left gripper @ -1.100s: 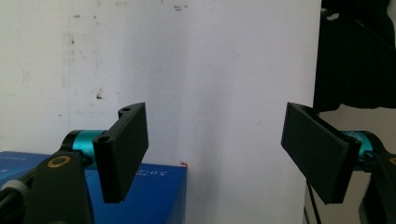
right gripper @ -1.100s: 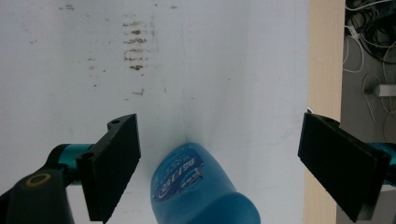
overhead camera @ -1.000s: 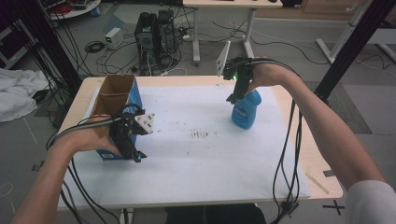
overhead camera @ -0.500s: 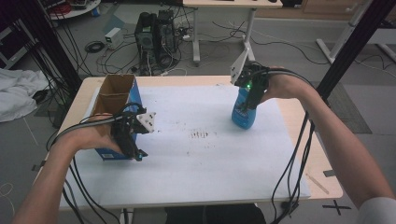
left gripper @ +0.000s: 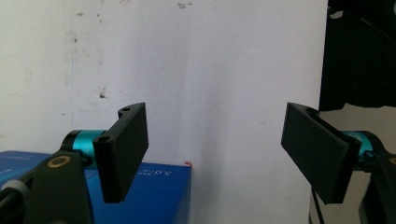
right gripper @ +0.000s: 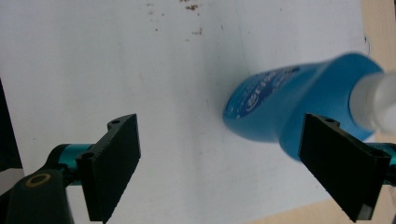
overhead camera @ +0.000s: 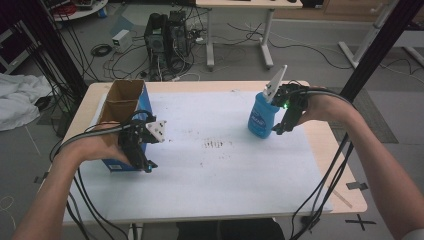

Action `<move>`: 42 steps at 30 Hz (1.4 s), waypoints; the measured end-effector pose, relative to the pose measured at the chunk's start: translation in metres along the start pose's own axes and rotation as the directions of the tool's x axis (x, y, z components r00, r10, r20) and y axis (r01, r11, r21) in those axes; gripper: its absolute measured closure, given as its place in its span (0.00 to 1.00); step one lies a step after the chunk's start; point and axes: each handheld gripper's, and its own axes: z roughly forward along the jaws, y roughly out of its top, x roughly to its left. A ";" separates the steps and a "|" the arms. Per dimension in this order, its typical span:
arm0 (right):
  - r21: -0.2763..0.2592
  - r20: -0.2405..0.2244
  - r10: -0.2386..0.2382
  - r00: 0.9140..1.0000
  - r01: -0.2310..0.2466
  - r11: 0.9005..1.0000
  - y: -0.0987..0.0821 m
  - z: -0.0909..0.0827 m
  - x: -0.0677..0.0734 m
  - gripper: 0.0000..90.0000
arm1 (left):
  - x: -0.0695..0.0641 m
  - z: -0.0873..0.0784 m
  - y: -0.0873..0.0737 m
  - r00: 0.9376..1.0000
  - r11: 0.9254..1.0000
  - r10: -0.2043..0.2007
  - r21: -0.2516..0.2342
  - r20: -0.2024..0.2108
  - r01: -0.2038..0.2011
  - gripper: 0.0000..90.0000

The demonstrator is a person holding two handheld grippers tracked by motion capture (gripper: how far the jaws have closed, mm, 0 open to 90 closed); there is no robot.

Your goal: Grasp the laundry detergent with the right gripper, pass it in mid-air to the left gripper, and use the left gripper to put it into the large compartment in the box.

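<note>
Table (overhead camera: 210, 190) carrying blue bottle (overhead camera: 262, 118), blue box (overhead camera: 121, 107); left gripper (overhead camera: 141, 159), right gripper (overhead camera: 280, 129) fingers gaping, grasping nothing.

A light wooden table (overhead camera: 345, 165) carries a large white sheet (overhead camera: 215, 175) covering most of its top, with small dark specks (overhead camera: 214, 144) near the middle. On the sheet, a blue cardboard box (overhead camera: 120, 107) stands open at the left and a blue bottle (overhead camera: 262, 116) stands upright at the right

One blue bottle (overhead camera: 263, 118), one open blue carton (overhead camera: 123, 117), two grippers, all on one table (overhead camera: 240, 86)
</note>
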 end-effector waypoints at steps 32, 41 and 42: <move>-0.243 0.102 0.501 0.859 -0.467 0.850 -0.060 0.038 -0.021 0.14 | -0.005 0.004 0.004 1.000 1.000 0.021 -0.022 -0.017 -0.021 0.26; -0.340 0.096 0.570 0.816 -0.511 0.789 -0.064 0.055 -0.027 0.14 | -0.006 0.004 0.004 1.000 0.999 0.025 -0.024 -0.019 -0.025 0.26; -0.344 0.098 0.569 0.816 -0.509 0.789 -0.064 0.057 -0.028 0.14 | -0.006 0.004 0.004 0.999 0.999 0.026 -0.021 -0.019 -0.027 0.26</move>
